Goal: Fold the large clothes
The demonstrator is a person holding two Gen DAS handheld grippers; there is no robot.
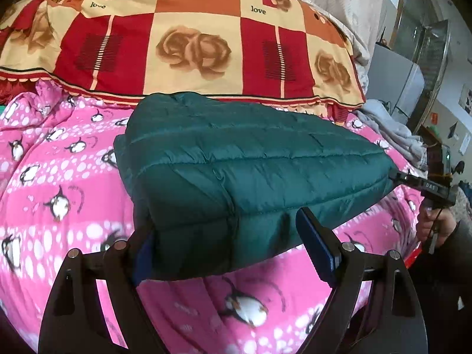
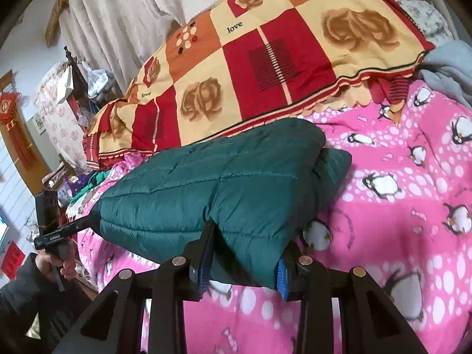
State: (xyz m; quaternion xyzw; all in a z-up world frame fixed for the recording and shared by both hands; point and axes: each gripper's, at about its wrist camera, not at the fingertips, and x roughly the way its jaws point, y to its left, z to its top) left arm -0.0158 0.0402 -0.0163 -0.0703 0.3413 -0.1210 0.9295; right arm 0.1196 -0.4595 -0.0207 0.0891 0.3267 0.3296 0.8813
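A dark green quilted jacket (image 1: 236, 162), folded into a thick bundle, is held a little above the pink penguin bedspread (image 1: 59, 191). My left gripper (image 1: 224, 236) is shut on the jacket's near left corner; the fabric fills the gap between its blue pads. My right gripper (image 2: 242, 256) is shut on the jacket's (image 2: 221, 183) other near corner. The right gripper also shows at the jacket's right tip in the left wrist view (image 1: 413, 181). The left gripper shows at the jacket's left tip in the right wrist view (image 2: 67, 227).
A red, orange and cream rose-patterned quilt (image 1: 191, 38) lies folded along the far side of the bed. Grey cloth (image 1: 392, 126) is heaped at the bed's right end. Cream curtains (image 2: 124, 8) hang behind. Cluttered furniture (image 2: 67, 82) stands off the bed's left end.
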